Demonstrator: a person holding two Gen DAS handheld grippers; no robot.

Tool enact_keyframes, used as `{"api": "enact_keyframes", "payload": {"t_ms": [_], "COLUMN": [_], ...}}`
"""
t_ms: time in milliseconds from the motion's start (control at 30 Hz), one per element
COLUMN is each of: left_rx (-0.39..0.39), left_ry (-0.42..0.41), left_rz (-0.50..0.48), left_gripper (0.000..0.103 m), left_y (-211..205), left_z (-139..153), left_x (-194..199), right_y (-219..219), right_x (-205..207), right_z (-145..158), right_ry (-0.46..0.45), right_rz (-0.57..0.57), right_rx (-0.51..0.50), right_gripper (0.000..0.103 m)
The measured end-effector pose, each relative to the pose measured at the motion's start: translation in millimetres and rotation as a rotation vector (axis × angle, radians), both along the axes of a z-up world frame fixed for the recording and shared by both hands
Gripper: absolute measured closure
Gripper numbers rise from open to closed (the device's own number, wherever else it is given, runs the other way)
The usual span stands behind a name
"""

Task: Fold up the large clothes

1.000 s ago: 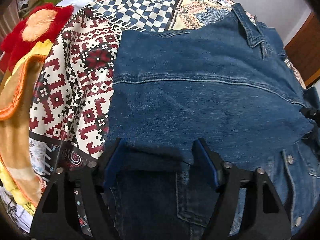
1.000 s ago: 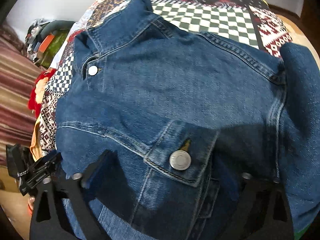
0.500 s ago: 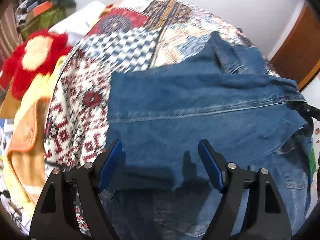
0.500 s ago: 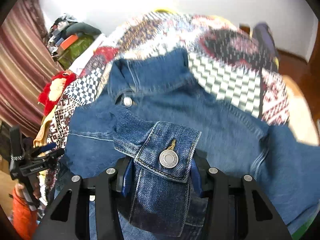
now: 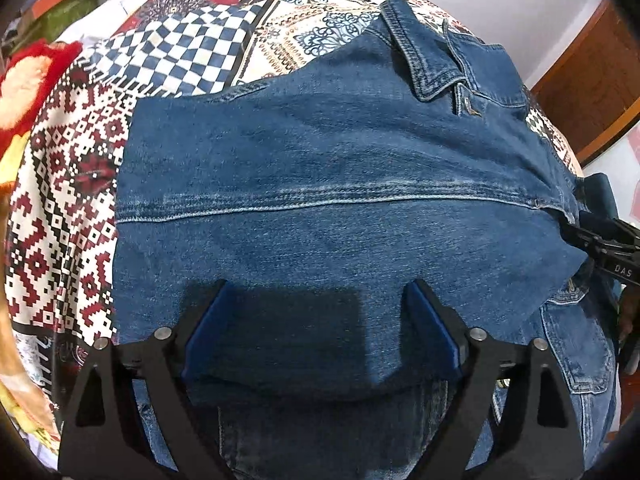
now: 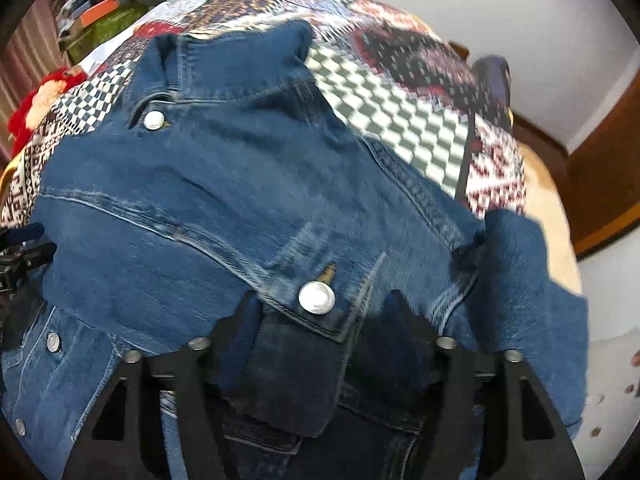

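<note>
A blue denim jacket (image 5: 340, 200) lies on a patchwork bedspread (image 5: 172, 52), with one side folded across its front. My left gripper (image 5: 316, 320) hovers low over the folded panel's near edge, fingers wide apart, holding nothing. In the right wrist view the jacket (image 6: 224, 184) fills the frame, collar at the far end. My right gripper (image 6: 320, 320) is over the chest pocket flap (image 6: 316, 300) with its metal button; the fingers stand apart with the flap lying loose between them. The right gripper's body shows at the right edge of the left wrist view (image 5: 612, 248).
A red and yellow plush blanket (image 5: 24, 80) lies at the bed's left side. Stacked clothes (image 6: 108, 12) sit at the far left corner. A wooden door frame (image 6: 600, 184) stands at the right. The white wall is behind the bed.
Both grippers have come back down close to the jacket. The right gripper, shut on the pocket area half a second ago, has opened and the flap lies loose.
</note>
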State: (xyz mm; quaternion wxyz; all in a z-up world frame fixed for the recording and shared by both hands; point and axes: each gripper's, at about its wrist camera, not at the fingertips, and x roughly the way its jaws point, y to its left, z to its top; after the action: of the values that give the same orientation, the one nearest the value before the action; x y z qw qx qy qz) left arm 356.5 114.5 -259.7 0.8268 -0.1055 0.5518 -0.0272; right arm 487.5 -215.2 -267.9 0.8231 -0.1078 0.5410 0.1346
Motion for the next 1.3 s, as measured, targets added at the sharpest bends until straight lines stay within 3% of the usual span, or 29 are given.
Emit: {"api": "enact_keyframes", "payload": {"t_ms": [167, 300, 433, 633, 767, 867, 1033, 1167, 1300], "left_rx": [0.024, 0.016, 0.035, 0.107, 0.156, 0.179, 0.142, 0.13, 0.113], "left_ry": [-0.011, -0.005, -0.006, -0.048, -0.083, -0.137, -0.211, -0.227, -0.199], "left_rz": [0.006, 0.024, 0.022, -0.057, -0.128, -0.169, -0.211, -0.257, -0.303], "left_gripper": [0.011, 0.011, 0.011, 0.011, 0.011, 0.011, 0.007, 0.006, 0.006], "left_y": [-2, 1, 1, -19, -39, -61, -99, -133, -166], "left_z": [1, 3, 10, 34, 58, 81, 110, 117, 110], "left_x": [-5, -13, -27, -53, -58, -60, -37, -19, -5], "right_y": [-6, -5, 7, 22, 14, -14, -77, -138, -196], "right_x": [1, -8, -17, -37, -52, -60, -71, -81, -88], "right_z": [9, 38, 42, 13, 25, 49, 95, 116, 118], "right_ry": [0.026, 0.002, 0.052, 0.144, 0.112, 0.053, -0.063, -0.126, -0.146], "right_rz": [-0.025, -0.042, -0.031, 0.001, 0.035, 0.007, -0.11, -0.236, -0.367], "right_rx": [0.037, 0.172, 0.28, 0.238, 0.211, 0.249, 0.31, 0.342, 0.363], "right_gripper": [0.031, 0.03, 0.021, 0.021, 0.021, 0.021, 0.021, 0.021, 0.019]}}
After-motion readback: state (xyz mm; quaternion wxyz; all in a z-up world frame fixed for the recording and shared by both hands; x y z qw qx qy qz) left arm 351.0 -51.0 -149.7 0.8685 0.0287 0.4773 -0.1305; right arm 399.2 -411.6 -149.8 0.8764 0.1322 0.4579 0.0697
